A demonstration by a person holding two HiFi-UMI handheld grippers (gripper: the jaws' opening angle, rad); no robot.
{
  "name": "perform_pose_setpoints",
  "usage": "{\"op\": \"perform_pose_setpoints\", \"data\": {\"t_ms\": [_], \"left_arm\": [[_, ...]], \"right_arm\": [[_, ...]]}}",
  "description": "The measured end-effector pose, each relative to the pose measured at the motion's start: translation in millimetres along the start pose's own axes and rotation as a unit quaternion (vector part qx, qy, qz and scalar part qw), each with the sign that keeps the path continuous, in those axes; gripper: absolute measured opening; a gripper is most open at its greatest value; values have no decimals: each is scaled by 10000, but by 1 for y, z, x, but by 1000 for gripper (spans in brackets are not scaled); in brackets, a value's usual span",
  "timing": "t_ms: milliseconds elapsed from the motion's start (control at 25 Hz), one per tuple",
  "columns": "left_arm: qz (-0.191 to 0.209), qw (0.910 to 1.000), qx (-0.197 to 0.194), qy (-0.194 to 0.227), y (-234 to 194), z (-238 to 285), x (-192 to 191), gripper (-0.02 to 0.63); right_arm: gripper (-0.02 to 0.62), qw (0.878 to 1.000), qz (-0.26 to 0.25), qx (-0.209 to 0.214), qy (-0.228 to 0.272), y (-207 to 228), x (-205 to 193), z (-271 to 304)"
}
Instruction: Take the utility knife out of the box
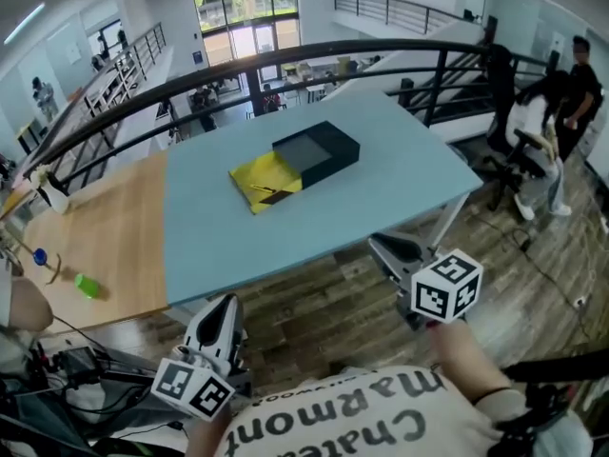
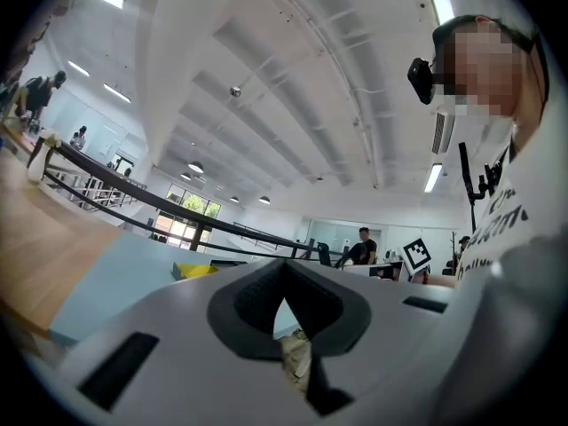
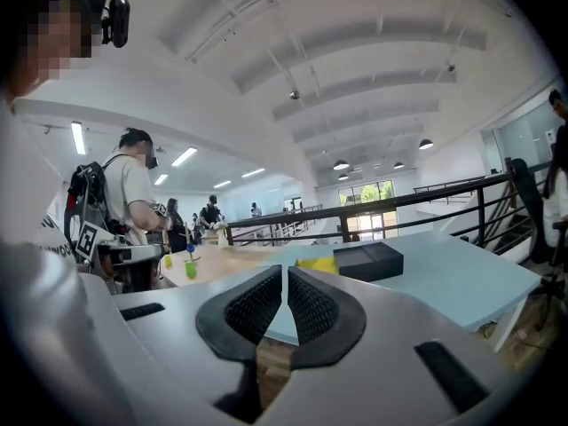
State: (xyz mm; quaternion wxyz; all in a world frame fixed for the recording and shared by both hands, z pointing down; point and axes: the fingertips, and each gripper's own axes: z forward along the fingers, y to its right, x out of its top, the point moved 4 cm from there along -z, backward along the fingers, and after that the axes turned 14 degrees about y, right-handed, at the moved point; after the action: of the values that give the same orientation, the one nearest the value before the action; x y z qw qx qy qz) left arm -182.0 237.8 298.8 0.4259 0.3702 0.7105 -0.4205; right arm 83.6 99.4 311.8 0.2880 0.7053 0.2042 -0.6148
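Note:
An open black box (image 1: 319,152) lies in the middle of the light blue table (image 1: 381,208), with a yellow and black part (image 1: 266,181) lying flat against its left side. No utility knife shows in any view. My left gripper (image 1: 221,314) is low at the left, short of the table's near edge, jaws shut and empty. My right gripper (image 1: 392,248) hovers just off the near edge, right of centre, its jaws also shut with nothing between them. The right gripper view shows the black box (image 3: 368,260) ahead, beyond the closed gripper (image 3: 285,272). The left gripper (image 2: 282,272) looks along the table from its corner.
A wooden table (image 1: 105,227) adjoins the blue one on the left, carrying a green object (image 1: 87,286) and a blue one (image 1: 39,255). A black railing (image 1: 285,57) runs behind the tables. People (image 1: 561,112) and a chair stand at the far right.

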Motion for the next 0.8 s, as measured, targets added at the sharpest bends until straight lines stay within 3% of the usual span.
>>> {"op": "perform_pose_setpoints", "data": {"t_ms": [480,800], "left_arm": [[-5,9998,-90,-166,-4,56,-16,2],[-81,9991,56,-413,-14,73,-32,2]], "right_arm": [[46,9995,234,60,-179,38,-10,23],[46,9979,483,141,-400,52,-31,39]]}}
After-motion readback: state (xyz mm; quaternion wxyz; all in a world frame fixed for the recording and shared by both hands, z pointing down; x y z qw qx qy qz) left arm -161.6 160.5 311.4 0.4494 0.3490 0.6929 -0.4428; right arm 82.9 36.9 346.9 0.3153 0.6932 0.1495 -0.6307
